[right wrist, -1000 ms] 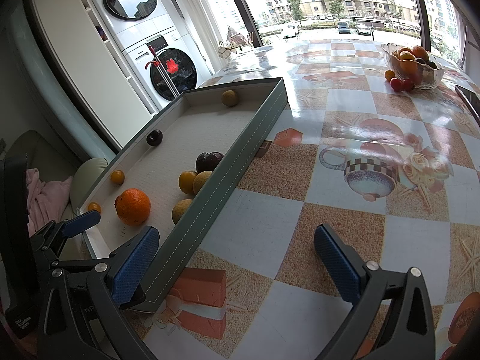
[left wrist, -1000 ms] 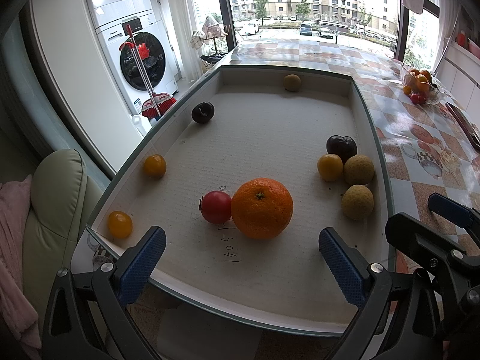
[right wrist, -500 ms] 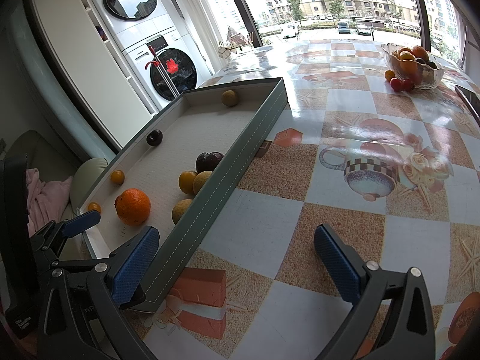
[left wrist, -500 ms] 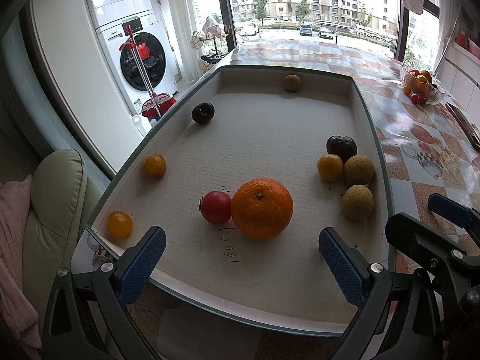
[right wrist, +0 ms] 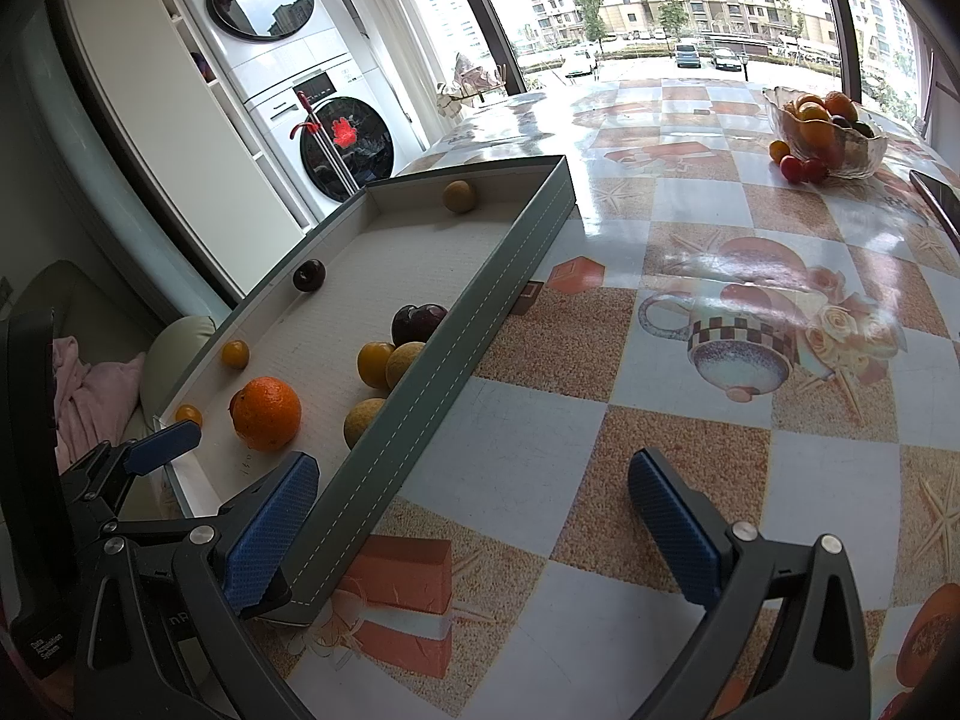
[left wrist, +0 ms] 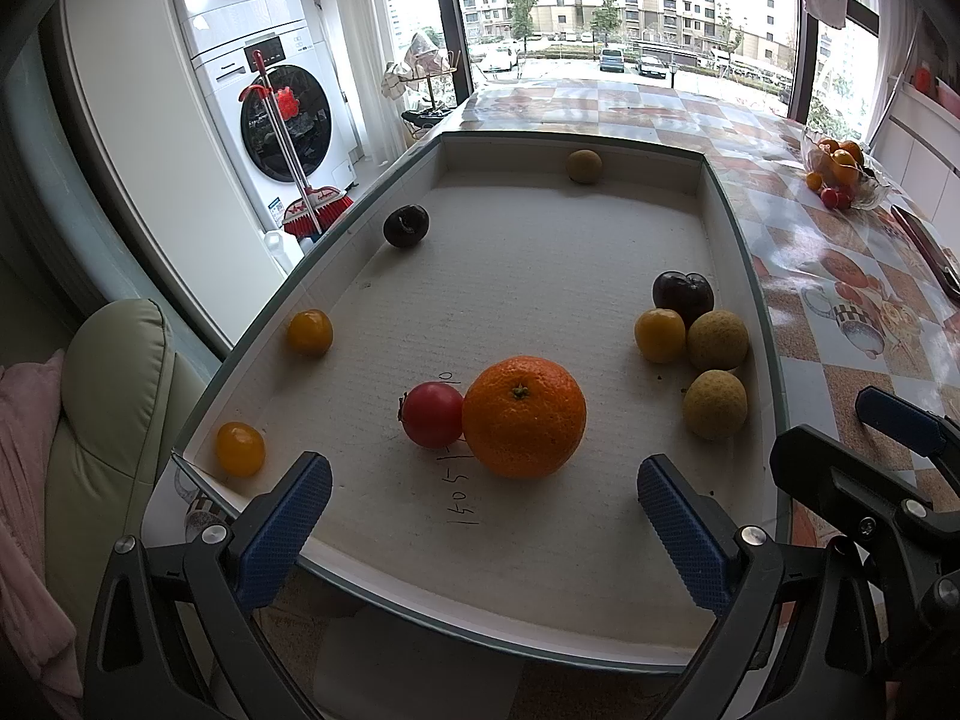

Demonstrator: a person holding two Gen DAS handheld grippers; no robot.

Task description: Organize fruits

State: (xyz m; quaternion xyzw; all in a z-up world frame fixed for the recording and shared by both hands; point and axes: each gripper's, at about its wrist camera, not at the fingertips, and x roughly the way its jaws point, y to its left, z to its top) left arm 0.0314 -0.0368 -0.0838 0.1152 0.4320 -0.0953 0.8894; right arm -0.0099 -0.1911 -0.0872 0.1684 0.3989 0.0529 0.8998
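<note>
In shallow tray (left wrist: 729, 228) on table (right wrist: 690, 420): fruits scattered, orange (left wrist: 523, 415) touching red tomato (left wrist: 432, 414) nearest. Left claw (left wrist: 483, 516) spread wide, empty, squared on orange, likely first pick. Right claw (right wrist: 474, 516) spread, empty, parked over table beside tray wall.

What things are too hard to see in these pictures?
- Red tomato: right wrist view, almost wholly hidden behind the big orange.
- Tan fruits by the tray wall: right wrist view, lower halves cut off by that wall.
- Glass bowl: left wrist view, too small to name each fruit.
- Handwriting on the tray floor: left wrist view, partly under the orange.
</note>
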